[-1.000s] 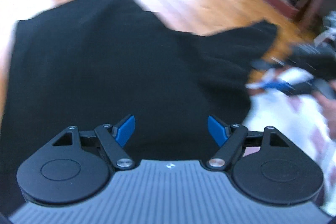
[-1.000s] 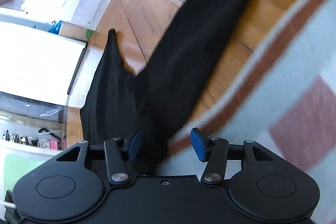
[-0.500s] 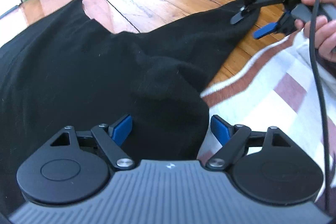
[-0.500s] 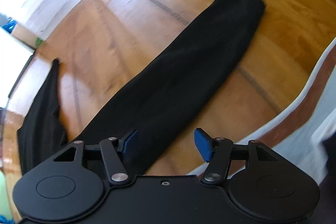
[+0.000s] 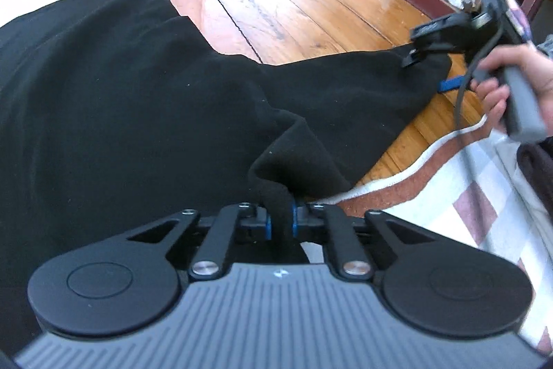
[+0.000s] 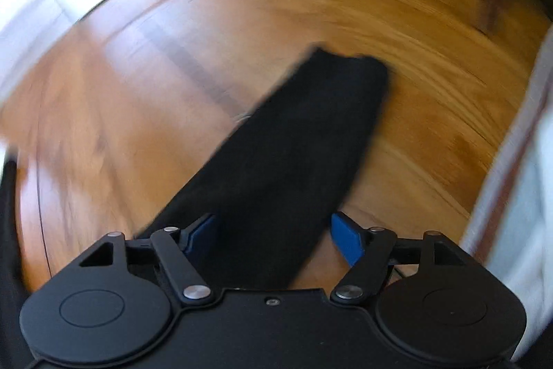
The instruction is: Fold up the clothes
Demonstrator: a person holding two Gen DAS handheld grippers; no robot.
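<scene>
Left tongs: closed tight on a pinched-up fold of the black garment, blue pads pressed against the cloth on both sides; tool pitched steeply down. Garment lies spread on the wooden floor, near edge just beside a striped rug.

Right tongs: jaws wide apart, gripping nothing, pointing down over the garment's long sleeve, which runs between the pads. In the left wrist view, a hand wraps the right tool's handle above the sleeve end. Right wrist view blurred.
</scene>
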